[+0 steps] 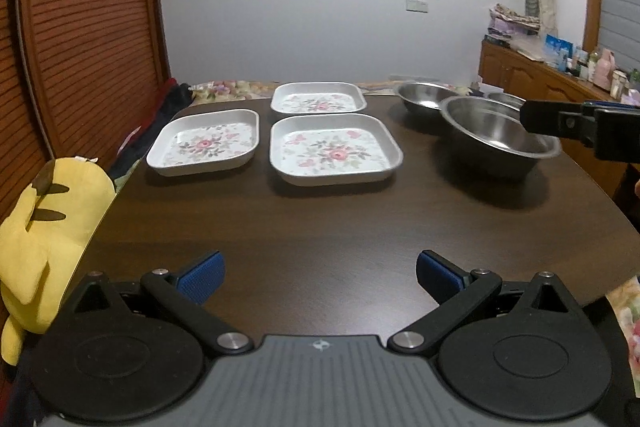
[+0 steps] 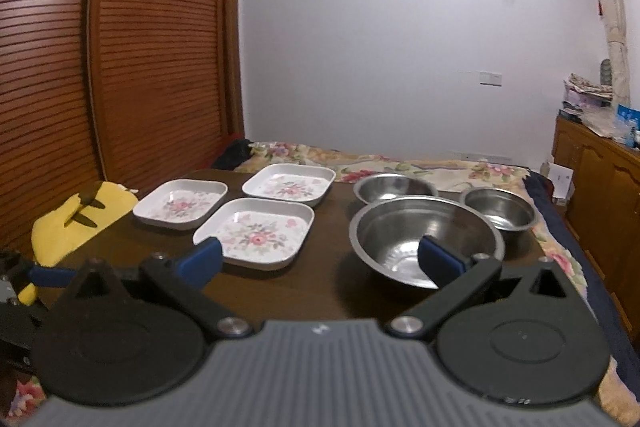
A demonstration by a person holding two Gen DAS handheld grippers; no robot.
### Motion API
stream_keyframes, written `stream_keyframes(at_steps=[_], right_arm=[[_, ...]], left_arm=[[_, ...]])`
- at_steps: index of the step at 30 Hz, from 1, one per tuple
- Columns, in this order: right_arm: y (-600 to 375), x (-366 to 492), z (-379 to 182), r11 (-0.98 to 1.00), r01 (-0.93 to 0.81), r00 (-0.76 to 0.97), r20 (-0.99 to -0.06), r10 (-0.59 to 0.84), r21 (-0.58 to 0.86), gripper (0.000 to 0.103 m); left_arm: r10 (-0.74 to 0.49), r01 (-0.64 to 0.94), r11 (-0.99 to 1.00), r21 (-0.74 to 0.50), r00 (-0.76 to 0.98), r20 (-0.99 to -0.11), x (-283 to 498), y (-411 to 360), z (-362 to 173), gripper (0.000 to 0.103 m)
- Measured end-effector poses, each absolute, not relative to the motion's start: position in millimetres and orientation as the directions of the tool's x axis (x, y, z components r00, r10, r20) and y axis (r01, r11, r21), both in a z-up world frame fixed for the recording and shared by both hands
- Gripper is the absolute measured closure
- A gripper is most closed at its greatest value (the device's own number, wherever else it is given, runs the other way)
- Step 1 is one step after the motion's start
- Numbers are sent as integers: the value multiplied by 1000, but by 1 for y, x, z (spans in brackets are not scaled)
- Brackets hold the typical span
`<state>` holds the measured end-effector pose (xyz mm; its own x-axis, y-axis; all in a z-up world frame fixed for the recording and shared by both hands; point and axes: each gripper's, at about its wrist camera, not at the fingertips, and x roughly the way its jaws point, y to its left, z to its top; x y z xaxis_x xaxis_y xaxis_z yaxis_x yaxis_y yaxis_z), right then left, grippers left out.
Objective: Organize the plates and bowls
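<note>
White plates [image 1: 335, 150] with pink floral print, silver steel bowls [image 1: 500, 133], dark brown table [image 1: 320, 227], yellow plush [image 1: 48, 227] at left.

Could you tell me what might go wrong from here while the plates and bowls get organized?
1. The three floral plates sit close together, so an open tool reaching for one may nudge its neighbour.
2. The large steel bowl has smooth, sloped sides; a pinch on its rim could slip.
3. The small bowl stands near the table's right edge, so a push could send it off.
</note>
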<state>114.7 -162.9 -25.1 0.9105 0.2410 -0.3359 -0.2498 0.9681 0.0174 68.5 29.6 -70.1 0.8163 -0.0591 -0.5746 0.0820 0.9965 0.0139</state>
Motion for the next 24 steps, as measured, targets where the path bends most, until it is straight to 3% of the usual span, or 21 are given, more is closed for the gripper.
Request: stream_keyframes(at_steps=[6, 10, 12, 17, 24], right_arm=[[-148, 148, -31, 943, -333, 882, -348, 319, 22, 1], [-135, 170, -34, 927, -374, 868, -351, 352, 4, 13], [-129, 180, -36, 922, -388, 859, -359, 365, 10, 13], [-115, 198, -43, 910, -415, 845, -379, 378, -19, 16], [-100, 222, -55, 908, -417, 824, -436, 361, -36, 35]], left_arm=[[-106, 105, 994, -35, 826, -554, 104, 53, -69, 0], [-105, 97, 994, -42, 846, -523, 126, 67, -62, 0], [-107, 101, 994, -40, 851, -513, 136, 73, -59, 0], [-129, 117, 992, -57, 846, -518, 165, 84, -58, 11], [-161, 141, 987, -78, 838, -522, 192, 87, -66, 29]])
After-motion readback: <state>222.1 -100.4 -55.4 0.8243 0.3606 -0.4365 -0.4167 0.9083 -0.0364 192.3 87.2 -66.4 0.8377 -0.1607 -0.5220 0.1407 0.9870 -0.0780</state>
